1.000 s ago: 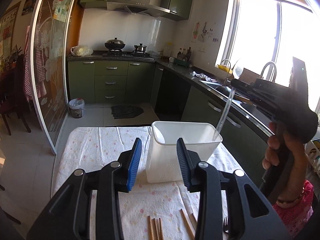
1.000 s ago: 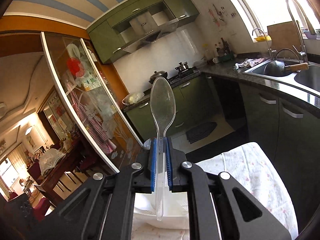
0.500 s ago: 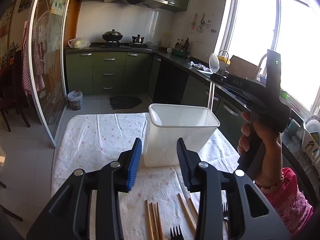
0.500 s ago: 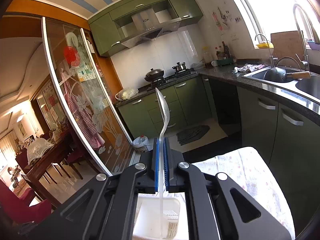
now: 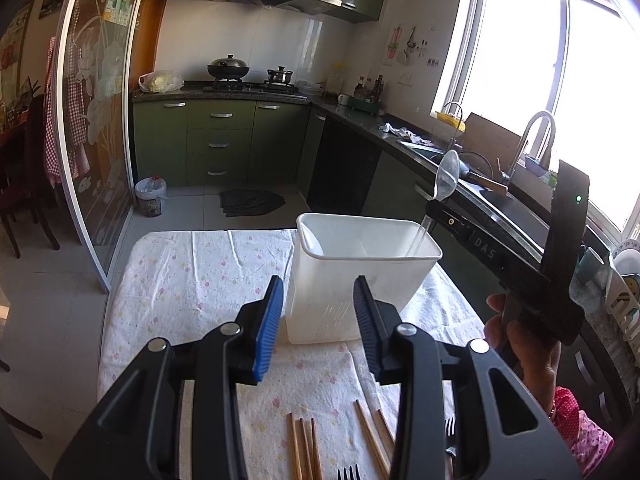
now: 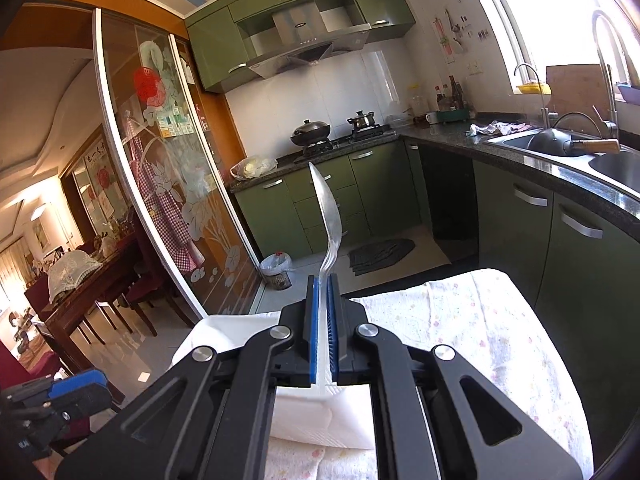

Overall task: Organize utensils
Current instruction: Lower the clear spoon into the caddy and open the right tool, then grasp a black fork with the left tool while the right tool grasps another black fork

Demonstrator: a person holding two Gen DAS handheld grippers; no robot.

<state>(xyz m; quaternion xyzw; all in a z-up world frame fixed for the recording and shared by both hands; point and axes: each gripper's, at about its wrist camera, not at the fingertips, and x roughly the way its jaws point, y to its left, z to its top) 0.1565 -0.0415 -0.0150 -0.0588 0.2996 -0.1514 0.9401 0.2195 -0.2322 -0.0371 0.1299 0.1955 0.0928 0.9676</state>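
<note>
A white plastic container [image 5: 360,280] stands upright on the flowered tablecloth [image 5: 192,280]. My right gripper [image 5: 434,210] hangs over its right rim, shut on a clear plastic spoon [image 5: 446,176]. The spoon's bowl points up and its handle dips inside the container. In the right wrist view the spoon [image 6: 330,216] stands edge-on between the shut blue pads of my right gripper [image 6: 323,312], with the container [image 6: 224,332] below. My left gripper [image 5: 318,320] is open just in front of the container, holding nothing. Wooden chopsticks [image 5: 304,452] and dark forks [image 5: 348,474] lie on the cloth below it.
A person's hand [image 5: 520,344] holds the right gripper's grip beside the table's right edge. A dark counter with a sink [image 5: 500,200] runs close along the right. The cloth left of the container is bare. A glass sliding door [image 5: 96,160] stands at the left.
My right gripper has come down with the spoon, whose handle now reaches into the container. The spoon has rolled from face-on to edge-on. My left gripper has stayed put.
</note>
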